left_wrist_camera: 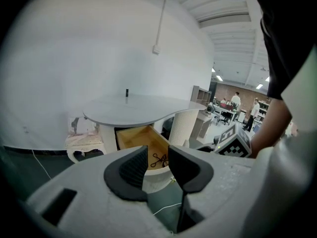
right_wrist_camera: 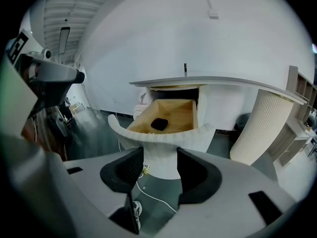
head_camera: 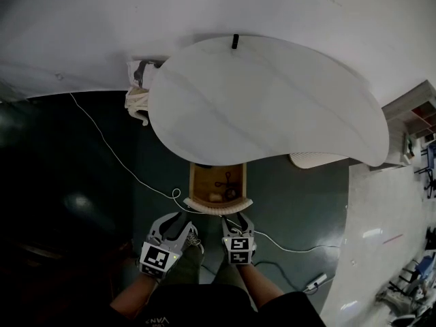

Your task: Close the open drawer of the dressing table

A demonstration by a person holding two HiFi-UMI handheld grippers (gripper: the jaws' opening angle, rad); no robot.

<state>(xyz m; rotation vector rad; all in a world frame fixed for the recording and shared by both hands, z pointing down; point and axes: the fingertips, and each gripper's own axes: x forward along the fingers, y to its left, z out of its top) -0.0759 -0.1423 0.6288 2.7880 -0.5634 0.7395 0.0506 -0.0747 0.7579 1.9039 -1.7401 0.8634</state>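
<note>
1. Dressing table (head_camera: 272, 101), one: white curved top set against the wall, with one small black upright item (head_camera: 235, 41) at its far edge.
2. Drawer (head_camera: 201, 181), one: stood pulled out from under the top's near edge, wooden inside, with its curved white front (head_camera: 218, 208) facing the person.
3. Drawer contents, two: one black tangled cord (head_camera: 225, 180) and one dark lump (right_wrist_camera: 159, 123).
4. Left gripper (head_camera: 180, 218), one: jaws parted, empty; it hung near the front's left end, apart from it.
5. Right gripper (head_camera: 238, 219), one: jaws parted, empty; it hung near the front's right end.
6. Floor (head_camera: 82, 182): dark and open on both sides of the drawer; one white cable (head_camera: 122, 159) crossed it.
</note>
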